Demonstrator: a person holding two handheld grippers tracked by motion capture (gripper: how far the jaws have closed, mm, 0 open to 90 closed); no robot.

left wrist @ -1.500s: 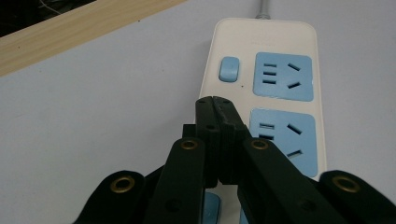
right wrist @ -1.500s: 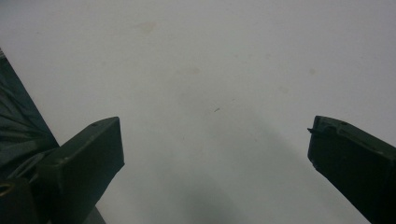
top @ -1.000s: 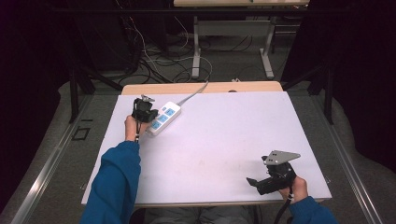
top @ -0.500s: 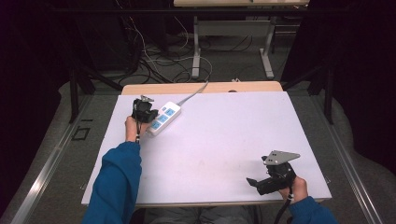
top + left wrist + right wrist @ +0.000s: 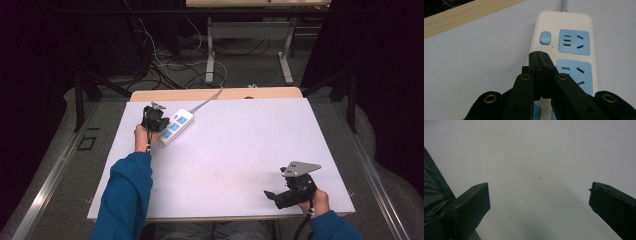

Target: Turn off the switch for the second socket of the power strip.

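My left gripper (image 5: 156, 118) sits at the far left of the white table top (image 5: 235, 150), right over the near end of the power strip (image 5: 175, 127), and its jaws are clenched tight together with nothing between them. Looking along them in the left gripper view, the closed tips (image 5: 539, 57) point at the strip's white body (image 5: 564, 42) just beside its left edge, below the small blue switch (image 5: 545, 37) and left of the middle blue socket (image 5: 576, 72); whether the tips actually press on the plastic I cannot tell. The strip lies flat and slanted on the table, its grey cable (image 5: 207, 101) running off over the wooden far edge (image 5: 215, 94). My right gripper (image 5: 286, 196) is well apart from all that, at the near right corner of the table, held low in my hand with its grey three-cornered plate (image 5: 300, 167) on top. In the right gripper view its two black jaws stand wide apart, released, with bare white table surface (image 5: 536, 170) between them. Both my sleeves are blue (image 5: 125, 195).
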